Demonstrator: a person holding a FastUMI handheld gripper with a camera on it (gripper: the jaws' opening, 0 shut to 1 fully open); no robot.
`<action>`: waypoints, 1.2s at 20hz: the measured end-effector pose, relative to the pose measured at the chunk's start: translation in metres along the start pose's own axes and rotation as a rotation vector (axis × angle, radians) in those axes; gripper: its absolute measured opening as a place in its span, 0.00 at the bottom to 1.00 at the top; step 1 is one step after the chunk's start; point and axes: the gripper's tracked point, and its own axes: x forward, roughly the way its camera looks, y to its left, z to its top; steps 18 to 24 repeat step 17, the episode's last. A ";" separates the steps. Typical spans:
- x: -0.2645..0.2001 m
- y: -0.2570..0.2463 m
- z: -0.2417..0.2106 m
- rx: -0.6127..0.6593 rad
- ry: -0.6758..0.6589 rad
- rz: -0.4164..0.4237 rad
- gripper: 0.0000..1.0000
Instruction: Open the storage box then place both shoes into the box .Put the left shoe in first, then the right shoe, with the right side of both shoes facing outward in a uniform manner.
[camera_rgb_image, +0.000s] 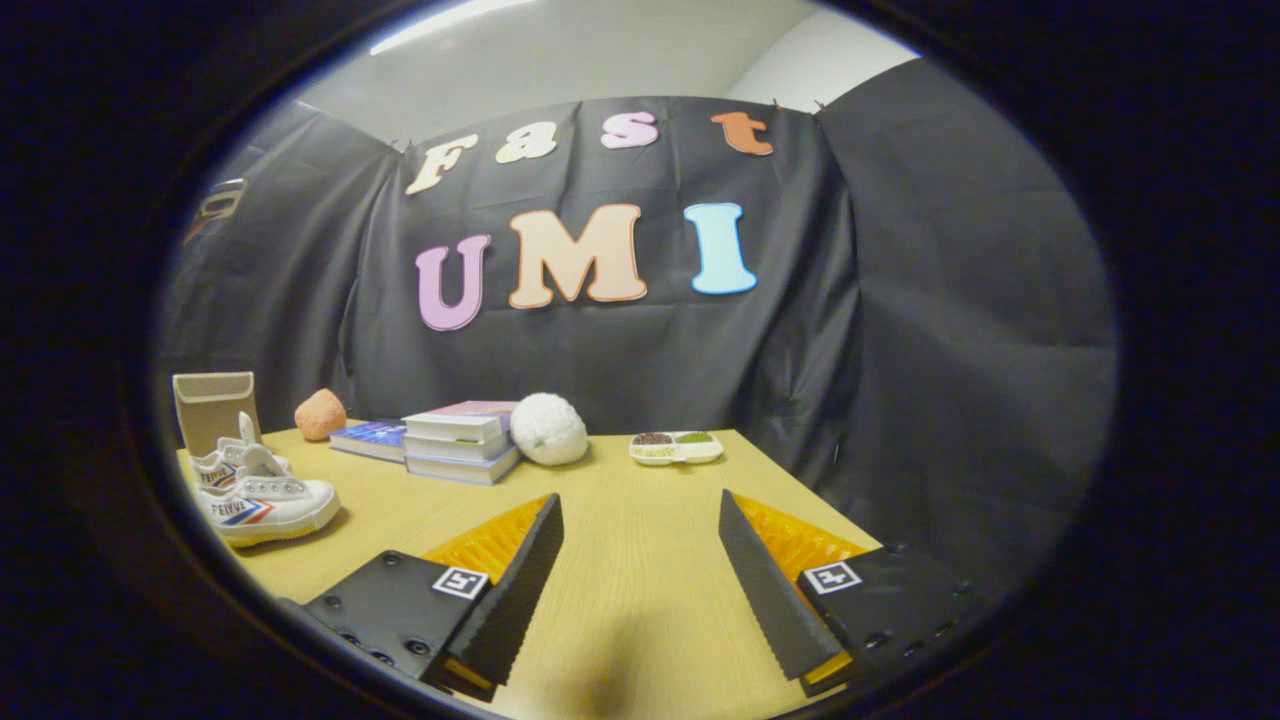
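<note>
With the gripper (640, 560) spread wide over bare table (640, 620), grasping nothing, the pair of shoes (262, 495) sits far left beside a tan box (213, 408), so reaching across risks grabbing the wrong shoe first or nudging the books (462, 442).

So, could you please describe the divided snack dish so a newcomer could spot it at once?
On the wooden table, look beyond the open gripper to the far edge by the black cloth. There, right of the fluffy white ball, sits a shallow white divided dish, the one low thing there, holding dark and green fillings.
</note>
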 end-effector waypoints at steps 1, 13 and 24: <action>0.000 0.000 0.000 0.002 0.004 0.000 0.98; 0.002 0.000 -0.002 -0.001 0.003 0.002 0.98; 0.001 0.000 -0.002 -0.001 0.003 0.002 0.98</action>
